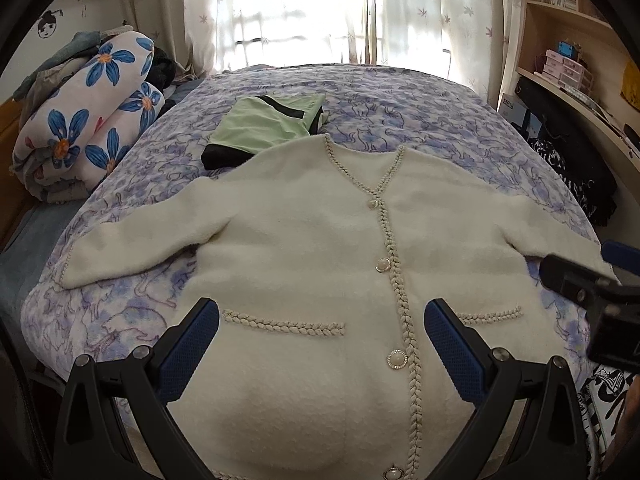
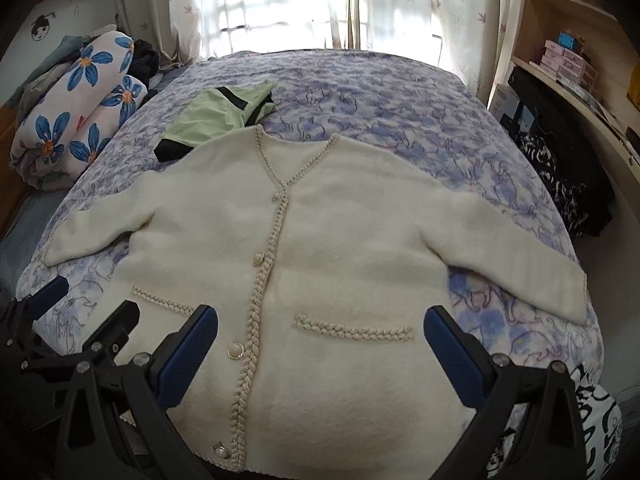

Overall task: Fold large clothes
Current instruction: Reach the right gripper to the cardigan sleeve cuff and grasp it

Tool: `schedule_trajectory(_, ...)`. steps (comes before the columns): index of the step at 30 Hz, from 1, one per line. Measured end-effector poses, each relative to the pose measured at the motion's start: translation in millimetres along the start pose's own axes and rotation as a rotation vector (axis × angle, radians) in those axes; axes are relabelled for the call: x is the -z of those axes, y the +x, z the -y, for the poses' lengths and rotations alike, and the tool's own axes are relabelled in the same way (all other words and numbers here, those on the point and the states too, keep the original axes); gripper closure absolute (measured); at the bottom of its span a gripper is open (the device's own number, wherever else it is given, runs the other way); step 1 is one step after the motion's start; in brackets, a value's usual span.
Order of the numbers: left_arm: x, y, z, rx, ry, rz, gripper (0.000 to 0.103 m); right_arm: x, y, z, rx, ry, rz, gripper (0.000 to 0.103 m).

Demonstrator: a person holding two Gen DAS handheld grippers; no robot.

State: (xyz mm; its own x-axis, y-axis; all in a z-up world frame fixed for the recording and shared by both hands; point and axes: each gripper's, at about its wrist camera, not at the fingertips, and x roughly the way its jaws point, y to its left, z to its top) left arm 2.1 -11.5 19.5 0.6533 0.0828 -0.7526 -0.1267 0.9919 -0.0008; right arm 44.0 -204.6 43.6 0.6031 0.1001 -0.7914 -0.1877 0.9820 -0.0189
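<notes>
A cream fluffy cardigan [image 1: 304, 248] with braided trim and pearl buttons lies flat and face up on the bed, sleeves spread to both sides; it also shows in the right wrist view [image 2: 340, 240]. My left gripper [image 1: 320, 320] is open and empty, held above the cardigan's lower front over the left pocket. My right gripper [image 2: 320, 328] is open and empty above the lower front over the right pocket. The right gripper also shows at the right edge of the left wrist view [image 1: 584, 280], and the left gripper at the lower left of the right wrist view [image 2: 76, 312].
A folded green and black garment [image 1: 264, 124] lies on the purple patterned bedspread [image 1: 440, 120] behind the collar. A rolled blue-flower quilt [image 1: 88, 120] sits at the left. Shelves [image 1: 568, 40] and dark bags [image 1: 568, 168] stand at the right. A curtained window [image 1: 300, 12] is behind.
</notes>
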Motion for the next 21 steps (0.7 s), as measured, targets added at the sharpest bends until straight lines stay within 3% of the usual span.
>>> schedule_trajectory(8,-10,-11,20,0.018,0.043,0.049,0.001,-43,-62,33,-0.040,0.078,0.222,0.000)
schedule_trajectory(14,-29,-16,43,0.050,0.061,0.077,0.001,-43,-78,63,0.037,0.059,0.309,0.000)
schedule_trajectory(17,-44,-18,54,0.076,0.064,0.104,0.001,-37,-69,92,0.144,0.038,0.313,0.000)
schedule_trajectory(21,-70,-14,80,0.099,0.086,0.134,0.001,-27,-40,159,0.169,0.153,0.240,0.000)
